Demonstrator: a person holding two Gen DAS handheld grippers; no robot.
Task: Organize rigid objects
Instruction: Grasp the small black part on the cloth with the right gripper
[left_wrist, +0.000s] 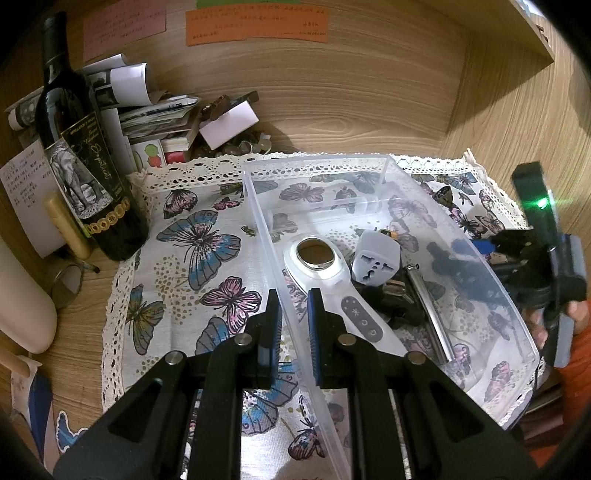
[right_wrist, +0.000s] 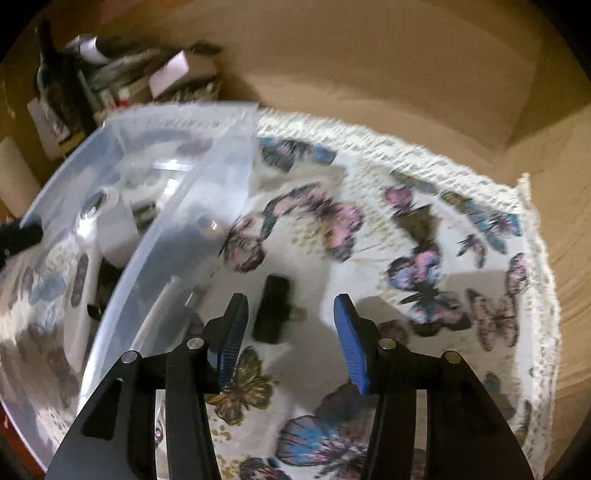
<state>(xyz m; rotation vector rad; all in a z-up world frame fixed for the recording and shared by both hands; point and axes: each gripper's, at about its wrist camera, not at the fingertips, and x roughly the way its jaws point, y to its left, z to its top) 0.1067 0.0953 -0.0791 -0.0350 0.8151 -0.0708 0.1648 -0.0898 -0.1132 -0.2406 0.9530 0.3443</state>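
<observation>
A clear plastic bin (left_wrist: 391, 166) sits on a butterfly-print cloth (left_wrist: 192, 236). Inside it lie a white handheld device with a round metal ring (left_wrist: 321, 258), a white travel adapter (left_wrist: 375, 262), a metal tube (left_wrist: 430, 314) and some dark items. My left gripper (left_wrist: 293, 321) is shut on the bin's near-left wall. My right gripper (right_wrist: 291, 328) is open and empty over the cloth, right of the bin (right_wrist: 207, 173). A small black rectangular object (right_wrist: 271, 310) lies on the cloth between its fingers. The right wrist view is blurred.
A dark wine bottle (left_wrist: 79, 147) stands at the left, with stacked papers and booklets (left_wrist: 147, 110) and small clutter behind it. Wooden walls close the back and right. Orange and pink notes (left_wrist: 255, 26) are stuck on the back wall. The right gripper's body (left_wrist: 546, 251) shows beyond the bin.
</observation>
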